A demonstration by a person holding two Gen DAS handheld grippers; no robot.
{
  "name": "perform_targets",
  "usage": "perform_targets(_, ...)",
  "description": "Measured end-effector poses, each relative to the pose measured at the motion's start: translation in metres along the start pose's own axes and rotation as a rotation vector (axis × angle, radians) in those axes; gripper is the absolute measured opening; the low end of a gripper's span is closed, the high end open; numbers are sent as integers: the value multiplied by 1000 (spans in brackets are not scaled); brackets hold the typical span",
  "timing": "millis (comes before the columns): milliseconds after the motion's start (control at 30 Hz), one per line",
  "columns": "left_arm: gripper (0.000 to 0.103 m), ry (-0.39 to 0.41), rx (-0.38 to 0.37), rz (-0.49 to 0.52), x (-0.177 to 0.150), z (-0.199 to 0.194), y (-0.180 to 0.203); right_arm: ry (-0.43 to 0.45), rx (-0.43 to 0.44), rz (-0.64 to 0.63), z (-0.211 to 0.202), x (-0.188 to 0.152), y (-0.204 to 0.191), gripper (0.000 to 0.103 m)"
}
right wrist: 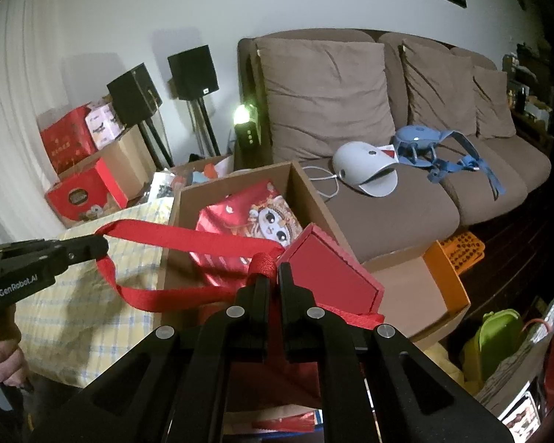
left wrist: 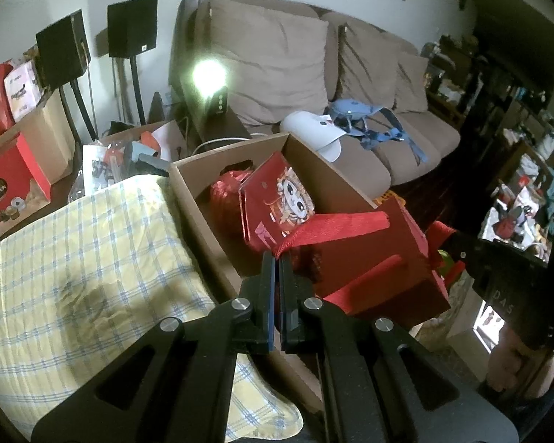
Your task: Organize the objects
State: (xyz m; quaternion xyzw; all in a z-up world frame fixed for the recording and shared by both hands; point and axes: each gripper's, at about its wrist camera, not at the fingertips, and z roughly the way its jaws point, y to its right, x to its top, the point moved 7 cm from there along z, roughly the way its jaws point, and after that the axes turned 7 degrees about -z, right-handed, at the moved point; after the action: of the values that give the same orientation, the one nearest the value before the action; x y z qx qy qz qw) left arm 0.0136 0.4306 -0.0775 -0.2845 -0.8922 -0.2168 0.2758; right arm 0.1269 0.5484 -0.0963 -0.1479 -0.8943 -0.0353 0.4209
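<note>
Around the open cardboard box [right wrist: 314,199]: one red gift bag [right wrist: 328,277] with two ribbon handles [right wrist: 188,238], one red cartoon-face packet [right wrist: 255,221] inside, two black speakers [right wrist: 192,72] on stands behind, three tan cushions [right wrist: 325,92] on one sofa [right wrist: 395,206] beside, two grippers [right wrist: 274,273].

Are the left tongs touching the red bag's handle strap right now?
Touching. The right wrist view shows the left tongs shut on the red handle strap, which loops from their tips.
</note>
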Motion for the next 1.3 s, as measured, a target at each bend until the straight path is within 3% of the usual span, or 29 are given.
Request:
perform_targets(333, 2, -15, 31, -64, 2, 17, -32, -22, -21, 12, 10, -6, 8, 5)
perform_targets(633, 2, 34, 116, -127, 18, 12, -78, 41, -15, -15, 2, 2, 1, 5)
perform_targets(1033, 2, 53, 202, -231, 21, 1, -136, 32, 8, -24, 7, 1, -9, 5)
perform_targets(1300, 2, 63, 222, -247, 19, -7, -143, 31, 20, -19, 7, 0, -10, 5)
